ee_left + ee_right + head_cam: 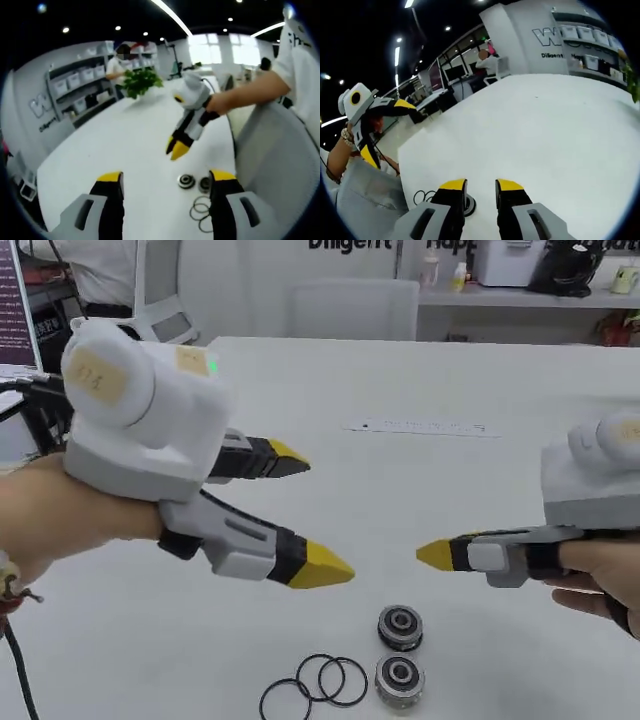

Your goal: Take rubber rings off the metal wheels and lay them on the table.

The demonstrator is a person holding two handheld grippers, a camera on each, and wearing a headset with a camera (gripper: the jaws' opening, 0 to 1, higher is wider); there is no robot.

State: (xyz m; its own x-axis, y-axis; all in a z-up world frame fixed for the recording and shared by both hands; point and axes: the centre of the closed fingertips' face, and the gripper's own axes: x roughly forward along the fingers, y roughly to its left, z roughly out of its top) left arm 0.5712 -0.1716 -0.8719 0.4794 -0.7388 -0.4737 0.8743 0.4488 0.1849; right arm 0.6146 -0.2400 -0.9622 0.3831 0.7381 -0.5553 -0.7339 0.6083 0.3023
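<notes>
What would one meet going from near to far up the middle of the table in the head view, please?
Near wheel → far wheel → white strip → chair. The rings lie level with the near wheel, so they are left out.

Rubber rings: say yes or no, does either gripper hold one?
No: three rubber rings lie loose on the table by the metal wheels, while the left gripper and right gripper hover empty.
</notes>
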